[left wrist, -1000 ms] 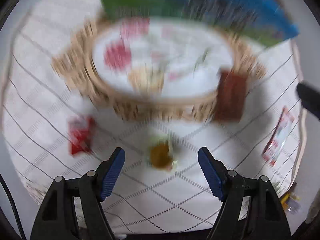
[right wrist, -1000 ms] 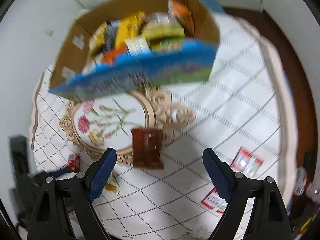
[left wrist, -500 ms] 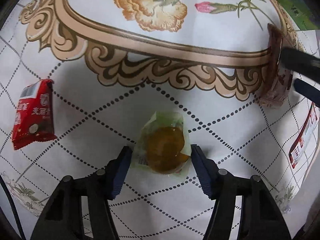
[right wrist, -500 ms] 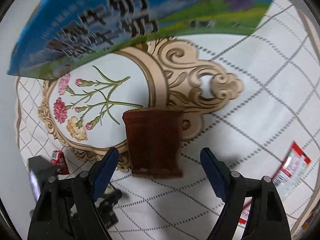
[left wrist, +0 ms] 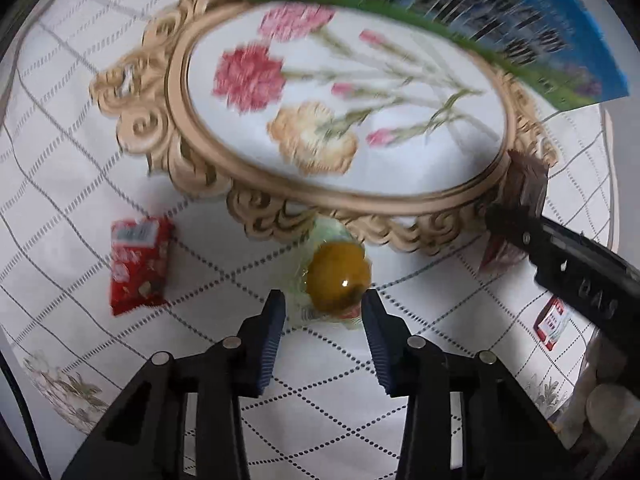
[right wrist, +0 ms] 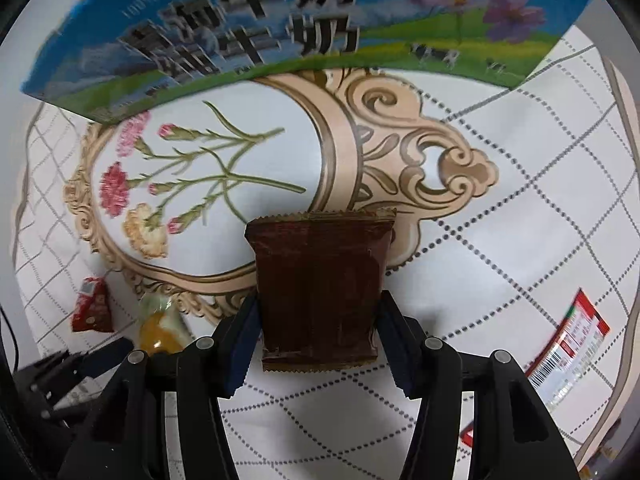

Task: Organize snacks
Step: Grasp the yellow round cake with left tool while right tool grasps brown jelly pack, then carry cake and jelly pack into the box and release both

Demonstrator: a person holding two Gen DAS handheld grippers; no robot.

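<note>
My left gripper (left wrist: pixel 323 314) is shut on a clear-wrapped yellow snack (left wrist: pixel 338 274), pads on the wrapper's near end, held above the cloth. It also shows in the right wrist view (right wrist: pixel 158 326). My right gripper (right wrist: pixel 318 334) is shut on a brown snack packet (right wrist: pixel 320 288), which stands between the pads. That packet's edge shows in the left wrist view (left wrist: pixel 528 184). A blue-green snack box (right wrist: pixel 280 20) stands at the back, and also shows in the left wrist view (left wrist: pixel 480 20).
A red snack packet (left wrist: pixel 138 264) lies on the patterned tablecloth (left wrist: pixel 80 160) to the left. Red-and-white sachets (right wrist: pixel 568 340) lie to the right near the table edge. The floral oval print (left wrist: pixel 340 112) lies in front of the box.
My left gripper closed on the yellow snack and lifted back from the cloth. My right gripper moved in and closed on the brown packet.
</note>
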